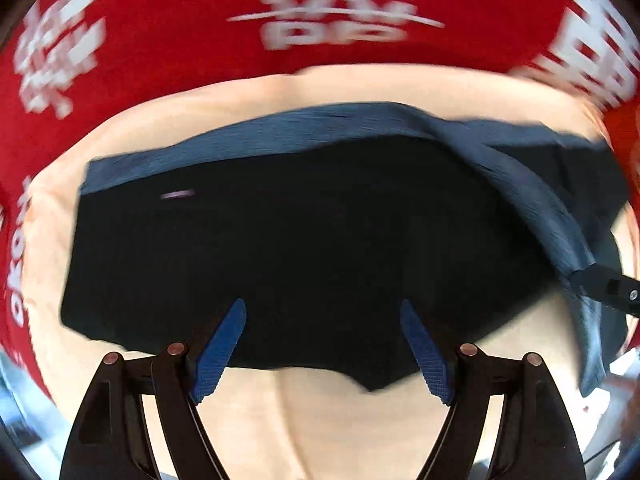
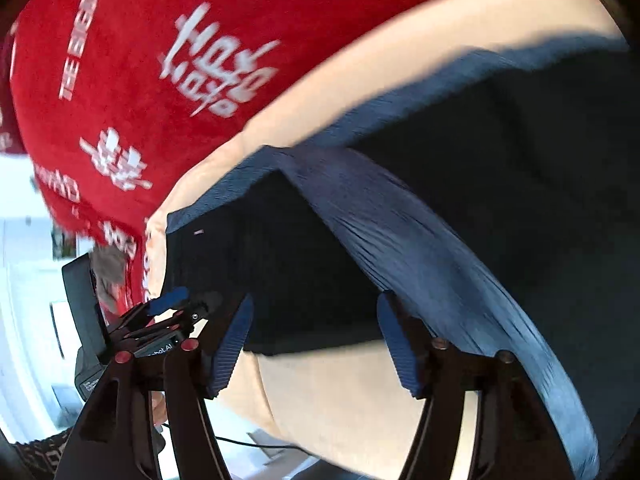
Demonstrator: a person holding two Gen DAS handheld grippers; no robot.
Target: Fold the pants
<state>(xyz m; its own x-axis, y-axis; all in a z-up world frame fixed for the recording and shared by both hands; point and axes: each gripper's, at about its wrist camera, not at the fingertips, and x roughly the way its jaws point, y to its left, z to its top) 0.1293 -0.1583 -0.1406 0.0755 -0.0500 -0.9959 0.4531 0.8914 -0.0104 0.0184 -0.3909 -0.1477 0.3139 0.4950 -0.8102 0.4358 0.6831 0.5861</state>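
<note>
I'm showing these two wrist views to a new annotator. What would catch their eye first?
The dark navy pants fill the middle of both views, spread on a pale peach surface, with a lighter blue ribbed band running diagonally across them. Behind lies a bright red cloth with white lettering. The left gripper and right gripper are open above the pants' near edge.

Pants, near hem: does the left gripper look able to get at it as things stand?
Probably yes. The left gripper is open, its fingers straddling the near edge of the pants on the beige cloth, with nothing between them. The right gripper sits off to the side.
</note>
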